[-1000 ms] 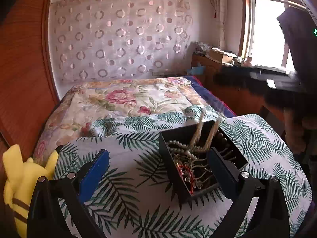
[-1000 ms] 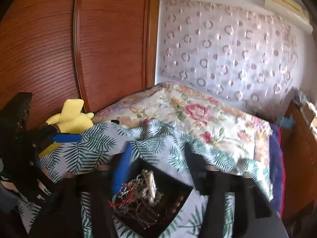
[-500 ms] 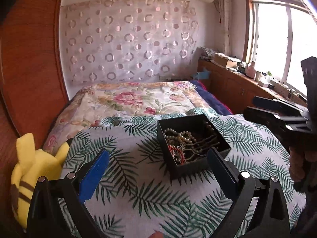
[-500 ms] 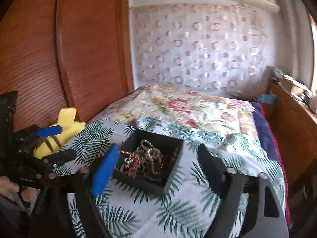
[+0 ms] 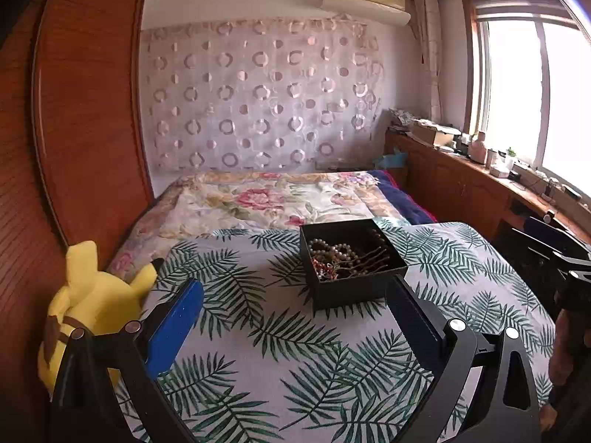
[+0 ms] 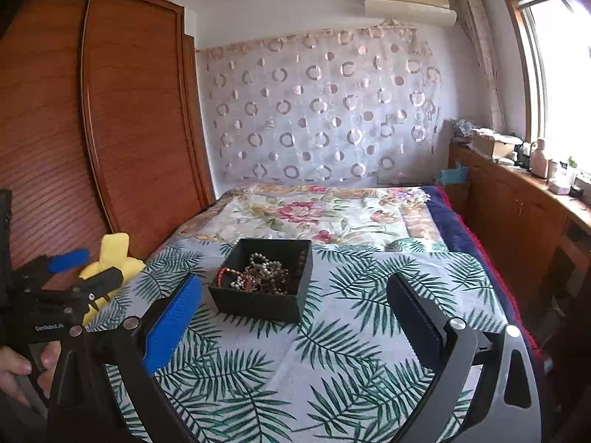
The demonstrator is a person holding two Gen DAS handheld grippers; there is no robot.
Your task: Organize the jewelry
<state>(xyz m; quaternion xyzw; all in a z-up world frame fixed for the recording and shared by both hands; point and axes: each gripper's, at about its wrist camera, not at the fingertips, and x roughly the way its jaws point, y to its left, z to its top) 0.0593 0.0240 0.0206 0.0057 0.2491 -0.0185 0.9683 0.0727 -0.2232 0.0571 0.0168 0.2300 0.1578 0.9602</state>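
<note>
Both grippers, left and right, had backed off the box, right fingers just spread wide, both empty, jewelry apparently stowed.

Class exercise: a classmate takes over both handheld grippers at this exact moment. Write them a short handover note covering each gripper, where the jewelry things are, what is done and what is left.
Left gripper: open, nothing in it, hanging over the leaf-print bedspread short of the box.
Right gripper: its jaws have just been opening and stand wide; nothing between them.
Black box: open-topped, sits on the bedspread ahead of both grippers, untouched. The jewelry, pearl and red bead strands among it, lies in a tangled heap inside.
Done: the pieces all seem to be in the box; none shows on the bed.
Left: probably untangling and arranging the strands, if that is wanted.
</note>
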